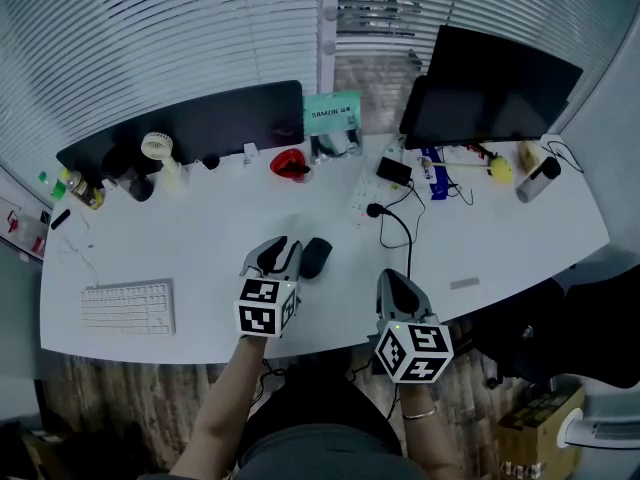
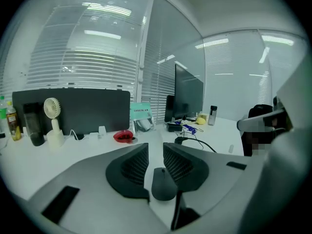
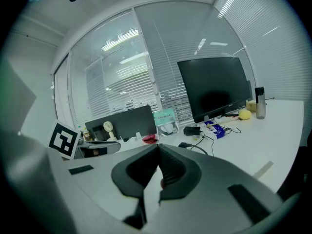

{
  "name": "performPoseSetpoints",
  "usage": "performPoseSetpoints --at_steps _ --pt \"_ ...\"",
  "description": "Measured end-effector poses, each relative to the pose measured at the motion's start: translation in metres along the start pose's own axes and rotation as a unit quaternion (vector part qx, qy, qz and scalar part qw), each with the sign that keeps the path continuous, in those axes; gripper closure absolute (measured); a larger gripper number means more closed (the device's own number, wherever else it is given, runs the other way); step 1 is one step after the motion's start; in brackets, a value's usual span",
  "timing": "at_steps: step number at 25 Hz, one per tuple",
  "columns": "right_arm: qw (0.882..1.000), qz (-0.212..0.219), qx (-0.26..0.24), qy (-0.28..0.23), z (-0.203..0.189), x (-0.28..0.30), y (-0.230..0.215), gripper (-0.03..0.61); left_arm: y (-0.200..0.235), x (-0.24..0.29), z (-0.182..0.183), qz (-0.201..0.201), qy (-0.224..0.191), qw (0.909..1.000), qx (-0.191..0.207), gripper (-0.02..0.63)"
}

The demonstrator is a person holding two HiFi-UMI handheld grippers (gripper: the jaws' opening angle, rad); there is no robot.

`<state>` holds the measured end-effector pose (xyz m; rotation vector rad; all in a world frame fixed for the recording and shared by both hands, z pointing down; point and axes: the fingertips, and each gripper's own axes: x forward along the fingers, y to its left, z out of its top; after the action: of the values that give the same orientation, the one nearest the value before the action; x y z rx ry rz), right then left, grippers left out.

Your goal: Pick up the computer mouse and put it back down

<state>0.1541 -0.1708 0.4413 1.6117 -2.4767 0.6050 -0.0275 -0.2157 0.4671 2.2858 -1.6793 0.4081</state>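
Note:
The black computer mouse [image 1: 316,258] lies flat on the white desk [image 1: 200,238], just right of my left gripper's tips. My left gripper [image 1: 279,247] hovers over the desk with its jaws a narrow gap apart and nothing between the pads. In the left gripper view the mouse [image 2: 163,184] shows below and between the jaws of the left gripper [image 2: 156,149], apart from them. My right gripper [image 1: 392,278] is near the desk's front edge, to the right of the mouse. In the right gripper view the right gripper [image 3: 159,149] has its jaw tips together and empty.
A white keyboard [image 1: 128,308] lies front left. A black cable and plug [image 1: 385,213] run behind the mouse. A dark panel [image 1: 190,123], a small fan [image 1: 158,151], a red object [image 1: 290,163] and a monitor [image 1: 490,88] line the back. A bottle [image 1: 536,180] stands far right.

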Motion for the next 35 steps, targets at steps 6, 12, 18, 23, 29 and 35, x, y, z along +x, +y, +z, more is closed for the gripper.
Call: performPoseSetpoints --at_steps 6,12,18,23,29,35 --pt "1.000 0.006 -0.011 -0.009 0.004 -0.004 0.012 0.577 0.013 -0.026 0.009 0.015 -0.021 0.9997 -0.003 0.553" --pt "1.000 0.012 -0.024 -0.017 0.007 -0.007 0.027 0.577 0.025 -0.051 0.011 0.028 -0.036 0.9989 -0.012 0.578" --pt "0.999 0.017 -0.037 -0.025 0.008 -0.010 0.042 0.578 0.035 -0.072 0.009 0.032 -0.045 0.9983 -0.020 0.580" --pt "0.998 0.016 -0.047 -0.033 0.007 -0.013 0.052 0.578 0.040 -0.086 0.006 0.033 -0.051 0.9978 -0.025 0.580" --pt "0.998 0.017 -0.050 -0.038 0.006 -0.016 0.061 0.578 0.045 -0.099 0.001 0.033 -0.053 0.9977 -0.028 0.580" --pt "0.997 0.014 -0.059 -0.043 0.002 -0.021 0.074 0.578 0.051 -0.113 -0.004 0.032 -0.055 0.9976 -0.026 0.580"
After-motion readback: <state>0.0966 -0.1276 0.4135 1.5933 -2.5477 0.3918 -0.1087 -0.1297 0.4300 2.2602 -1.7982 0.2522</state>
